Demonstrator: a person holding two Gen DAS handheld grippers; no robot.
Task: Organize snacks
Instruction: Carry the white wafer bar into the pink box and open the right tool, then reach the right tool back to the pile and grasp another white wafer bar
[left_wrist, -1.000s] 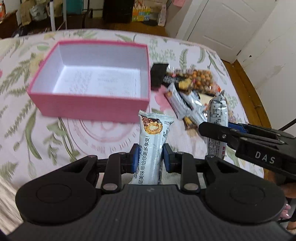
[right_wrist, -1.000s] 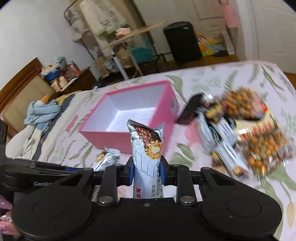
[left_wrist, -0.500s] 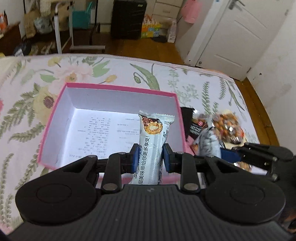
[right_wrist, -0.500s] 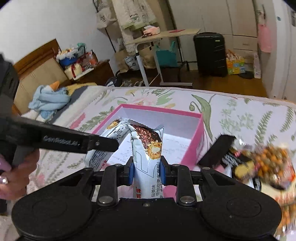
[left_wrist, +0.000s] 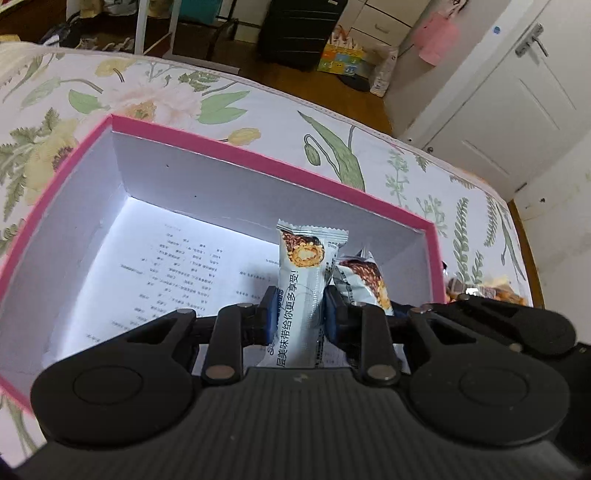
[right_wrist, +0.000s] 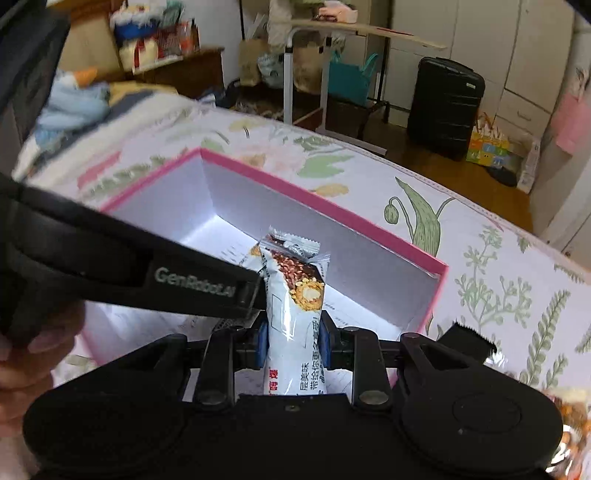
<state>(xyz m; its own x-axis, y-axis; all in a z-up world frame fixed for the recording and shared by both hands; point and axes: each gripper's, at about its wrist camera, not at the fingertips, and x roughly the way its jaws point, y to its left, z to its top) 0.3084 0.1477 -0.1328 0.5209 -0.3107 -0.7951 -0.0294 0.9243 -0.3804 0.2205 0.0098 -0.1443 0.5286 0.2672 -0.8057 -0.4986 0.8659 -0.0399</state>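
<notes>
A pink box (left_wrist: 55, 177) with a white inside and a printed sheet on its floor lies on the flowered bed; it also shows in the right wrist view (right_wrist: 332, 206). My left gripper (left_wrist: 300, 314) is shut on a white snack bar (left_wrist: 306, 280) and holds it upright over the box's right part. My right gripper (right_wrist: 291, 339) is shut on a second white snack bar (right_wrist: 295, 295), which shows just right of the first in the left wrist view (left_wrist: 364, 280). The two grippers are side by side over the box; the left one crosses the right wrist view.
A pile of nut packets (left_wrist: 487, 290) lies on the bed right of the box, with a black packet (right_wrist: 467, 338) by the box's corner. The bed edge, a wooden floor, a black suitcase (right_wrist: 443, 103) and a folding table stand beyond.
Both grippers moved forward and down with their bars, from beside the snack pile to over the inside of the pink box. Both stayed shut.
</notes>
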